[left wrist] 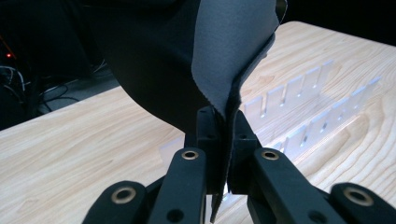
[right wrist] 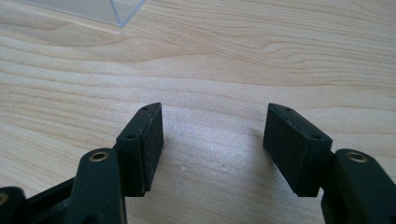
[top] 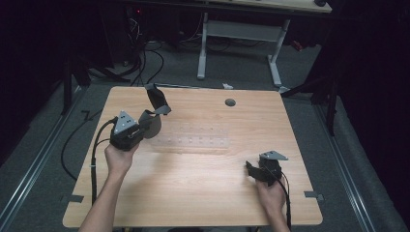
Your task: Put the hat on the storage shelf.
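A dark grey piece of cloth [top: 155, 110] hangs lifted over the left part of the wooden table [top: 193, 193]. My left gripper [top: 145, 126] is shut on its lower edge; in the left gripper view the cloth [left wrist: 224, 51] rises from between the closed jaws and fans out above them. A clear plastic slotted rack [top: 193, 142] lies flat at the table's middle, seen also as the rack [left wrist: 303, 107] behind the cloth. My right gripper [top: 250, 169] rests low at the front right, open, with bare wood between its pads [right wrist: 147, 144].
A round cable hole [top: 230, 102] sits near the table's far edge. A corner of the clear plastic rack [right wrist: 112, 11] shows ahead of the right gripper. Beyond the table stand a white desk frame [top: 239, 43] and floor cables [top: 145, 58].
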Demonstrator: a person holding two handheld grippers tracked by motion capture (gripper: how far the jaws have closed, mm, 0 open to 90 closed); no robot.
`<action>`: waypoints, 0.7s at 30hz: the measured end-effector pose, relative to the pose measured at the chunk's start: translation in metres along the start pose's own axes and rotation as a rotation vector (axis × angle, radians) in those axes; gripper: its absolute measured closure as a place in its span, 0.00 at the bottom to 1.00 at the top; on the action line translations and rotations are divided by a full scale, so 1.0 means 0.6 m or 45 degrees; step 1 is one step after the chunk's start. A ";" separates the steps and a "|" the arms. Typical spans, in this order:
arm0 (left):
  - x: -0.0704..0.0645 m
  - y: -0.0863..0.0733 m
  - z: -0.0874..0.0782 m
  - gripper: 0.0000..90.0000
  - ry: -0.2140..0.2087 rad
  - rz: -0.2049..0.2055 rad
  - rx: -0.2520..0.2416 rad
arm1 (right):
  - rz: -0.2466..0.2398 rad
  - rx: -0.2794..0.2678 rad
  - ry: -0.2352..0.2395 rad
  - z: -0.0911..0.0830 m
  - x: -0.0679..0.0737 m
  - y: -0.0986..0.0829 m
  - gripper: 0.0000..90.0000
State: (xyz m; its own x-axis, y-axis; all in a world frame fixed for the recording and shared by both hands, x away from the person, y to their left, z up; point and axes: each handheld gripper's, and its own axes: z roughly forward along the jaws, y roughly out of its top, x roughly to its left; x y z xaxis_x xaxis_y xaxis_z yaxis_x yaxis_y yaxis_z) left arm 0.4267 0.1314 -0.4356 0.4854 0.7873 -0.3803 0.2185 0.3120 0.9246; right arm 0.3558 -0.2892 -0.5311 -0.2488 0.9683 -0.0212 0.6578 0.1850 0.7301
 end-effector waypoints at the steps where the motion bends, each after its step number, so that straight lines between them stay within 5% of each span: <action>1: 0.001 0.000 0.000 0.96 0.008 -0.007 -0.006 | 0.000 0.000 0.000 0.000 0.000 0.000 0.42; 13: -0.014 -0.012 0.009 0.96 0.036 -0.011 0.008 | 0.002 0.001 0.000 0.000 0.001 0.000 0.42; 21: 0.000 -0.044 0.012 0.95 0.052 -0.055 0.028 | 0.002 0.002 0.002 0.000 0.001 0.000 0.42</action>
State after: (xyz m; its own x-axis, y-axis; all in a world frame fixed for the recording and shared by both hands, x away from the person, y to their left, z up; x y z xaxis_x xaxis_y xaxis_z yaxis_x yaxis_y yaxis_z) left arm 0.4272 0.1191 -0.4603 0.4401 0.7944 -0.4186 0.2571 0.3352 0.9064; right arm 0.3554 -0.2887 -0.5311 -0.2488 0.9684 -0.0191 0.6596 0.1838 0.7288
